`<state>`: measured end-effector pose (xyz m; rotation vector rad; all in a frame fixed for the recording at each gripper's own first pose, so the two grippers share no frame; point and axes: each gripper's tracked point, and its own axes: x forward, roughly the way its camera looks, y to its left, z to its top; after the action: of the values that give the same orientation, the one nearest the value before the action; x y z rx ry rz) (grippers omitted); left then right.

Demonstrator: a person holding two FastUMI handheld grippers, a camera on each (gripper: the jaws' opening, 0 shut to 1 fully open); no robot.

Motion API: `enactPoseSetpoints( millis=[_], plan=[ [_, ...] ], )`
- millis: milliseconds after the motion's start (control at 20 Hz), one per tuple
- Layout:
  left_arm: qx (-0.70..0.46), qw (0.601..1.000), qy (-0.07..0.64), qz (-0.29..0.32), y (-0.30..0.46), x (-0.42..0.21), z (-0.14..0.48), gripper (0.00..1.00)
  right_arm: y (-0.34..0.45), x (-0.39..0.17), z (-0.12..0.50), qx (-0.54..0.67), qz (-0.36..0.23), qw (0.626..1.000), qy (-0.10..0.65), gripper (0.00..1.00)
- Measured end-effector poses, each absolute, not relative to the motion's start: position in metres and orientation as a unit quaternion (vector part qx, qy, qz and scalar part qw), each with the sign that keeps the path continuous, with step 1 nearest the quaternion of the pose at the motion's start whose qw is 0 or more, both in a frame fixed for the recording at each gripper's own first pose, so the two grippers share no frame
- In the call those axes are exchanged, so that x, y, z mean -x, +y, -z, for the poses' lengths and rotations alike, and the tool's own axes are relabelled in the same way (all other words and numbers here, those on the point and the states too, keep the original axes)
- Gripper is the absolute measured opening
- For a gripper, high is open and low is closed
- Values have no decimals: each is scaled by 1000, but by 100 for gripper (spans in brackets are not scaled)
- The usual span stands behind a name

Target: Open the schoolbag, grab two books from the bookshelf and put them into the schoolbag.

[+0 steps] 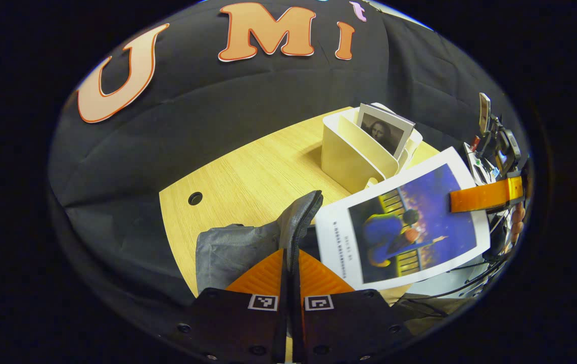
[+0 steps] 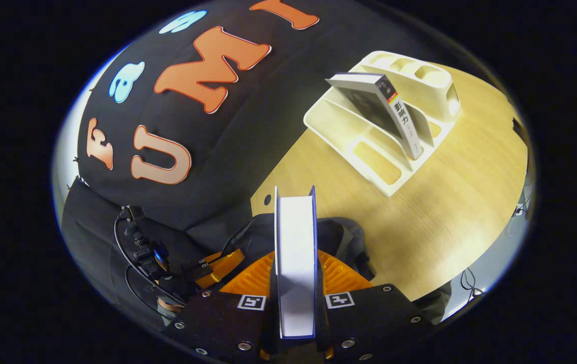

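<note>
The wooden table (image 1: 248,177) was seen carrying the cream bookshelf (image 2: 384,151) toward its far side, with one book (image 2: 379,108) leaning in a slot; nearer, the grey schoolbag (image 1: 228,247) lay slumped on the table, a soft, limp fabric thing judged likely to sag shut unless its rim was kept lifted; a fold of that rim was pinched between the closed fingers of the left gripper (image 1: 292,268), a thin edge being the sensible place for a hold; the blue-covered book (image 1: 404,227) was held just beside and above the bag's mouth, its page block clamped near one edge by the right gripper (image 2: 294,283); it was judged stiff, moderately heavy and glossy-covered, so prone to pivot or slip when gripped so far from its middle; a hold nearer the spine was thought steadier.
</note>
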<state>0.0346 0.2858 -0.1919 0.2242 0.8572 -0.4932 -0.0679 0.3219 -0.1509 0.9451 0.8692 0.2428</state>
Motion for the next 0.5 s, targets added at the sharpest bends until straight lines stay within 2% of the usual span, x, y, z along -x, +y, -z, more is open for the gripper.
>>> enactPoseSetpoints(
  millis=[200,500],
  plan=[
    [-103,876,410,233,282,-32,190,5,357,72,184,-469,-122,770,416,28],
    [-98,875,409,240,273,-29,192,5,390,67,223,-482,-119,770,401,28]
  ],
)
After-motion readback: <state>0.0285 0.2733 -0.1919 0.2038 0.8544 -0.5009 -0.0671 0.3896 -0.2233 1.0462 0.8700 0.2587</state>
